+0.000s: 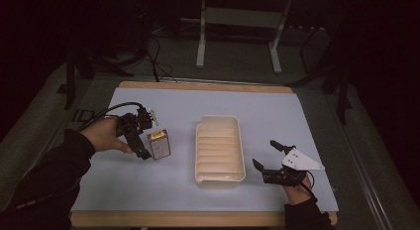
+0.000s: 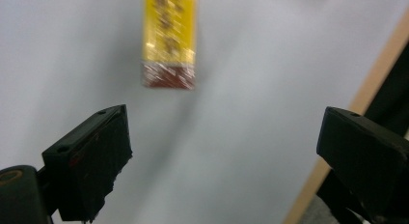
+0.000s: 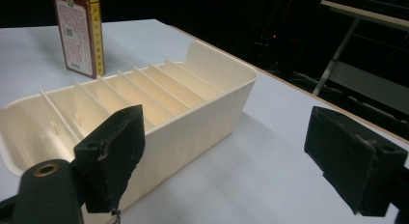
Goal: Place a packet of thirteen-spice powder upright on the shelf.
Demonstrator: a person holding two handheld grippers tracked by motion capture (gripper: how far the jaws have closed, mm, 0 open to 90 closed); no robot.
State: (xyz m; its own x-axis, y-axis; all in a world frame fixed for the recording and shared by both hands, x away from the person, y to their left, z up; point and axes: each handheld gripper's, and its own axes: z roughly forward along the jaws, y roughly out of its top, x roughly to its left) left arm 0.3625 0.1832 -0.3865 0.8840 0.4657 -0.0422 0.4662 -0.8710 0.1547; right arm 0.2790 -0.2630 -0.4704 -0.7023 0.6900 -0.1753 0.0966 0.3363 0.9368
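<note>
Yellow box (image 1: pixel 159 144) upright, just beyond wide-spread left tongs (image 1: pixel 143 136)

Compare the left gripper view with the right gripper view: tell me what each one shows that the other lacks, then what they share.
Left gripper view alone: the top end of the small box, yellow over dark red and blurred, ahead of the open left tool.

Right gripper view alone: the cream divided tray, the box's printed face, standing upright beyond the tray, and the open right tool.

Shared: the box and the pale mat with the wooden table edge.
</note>
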